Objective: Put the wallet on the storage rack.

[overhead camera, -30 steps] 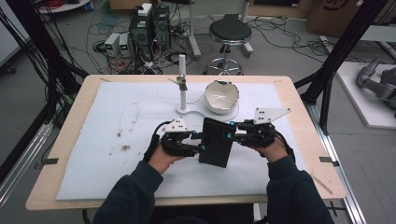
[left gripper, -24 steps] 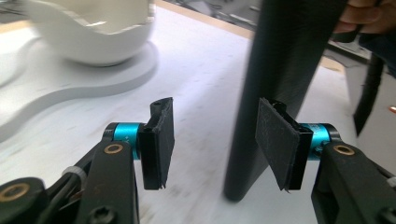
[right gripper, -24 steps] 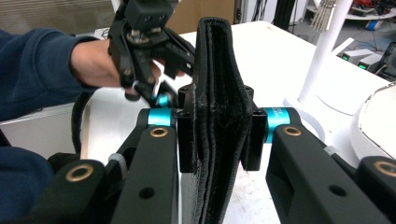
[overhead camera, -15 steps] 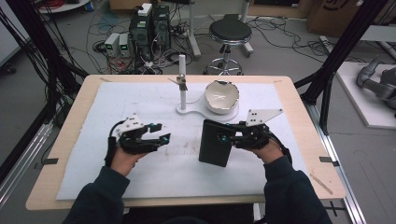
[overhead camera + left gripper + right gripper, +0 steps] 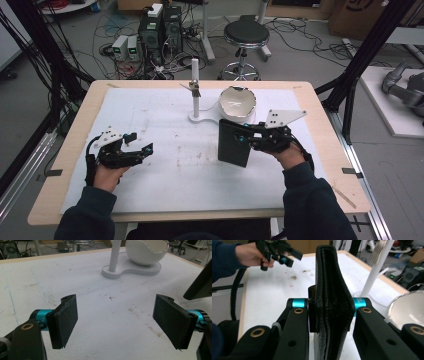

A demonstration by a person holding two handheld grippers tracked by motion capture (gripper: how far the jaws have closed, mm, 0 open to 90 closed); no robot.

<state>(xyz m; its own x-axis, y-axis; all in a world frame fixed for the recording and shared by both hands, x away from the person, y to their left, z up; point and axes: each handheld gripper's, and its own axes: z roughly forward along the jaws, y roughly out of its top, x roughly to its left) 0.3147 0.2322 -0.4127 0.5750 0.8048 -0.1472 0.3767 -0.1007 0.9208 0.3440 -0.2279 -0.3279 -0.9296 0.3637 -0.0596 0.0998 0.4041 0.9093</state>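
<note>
A black folded wallet (image 5: 231, 146) stands on edge on the white mat, right of centre. My right gripper (image 5: 246, 136) is shut on it from the right. In the right gripper view the wallet (image 5: 332, 290) is pinched between the two jaws of my right gripper (image 5: 330, 308). My left gripper (image 5: 141, 143) hovers low over the mat at the left, well apart from the wallet. Its jaws have just been opening and now stand wide with nothing between them. In its own view the left gripper (image 5: 118, 317) frames bare mat, with a corner of the wallet (image 5: 200, 285) at the right edge.
A white stand with an upright post (image 5: 195, 85) and a white bowl (image 5: 238, 102) sits behind the wallet, at the far middle of the mat. The mat (image 5: 165, 115) covers most of the wooden table (image 5: 75, 145). A stool and cabling lie on the floor beyond.
My left gripper let go of the wallet, swung away to the left side of the mat and opened wide. The right gripper kept still, holding the wallet.
</note>
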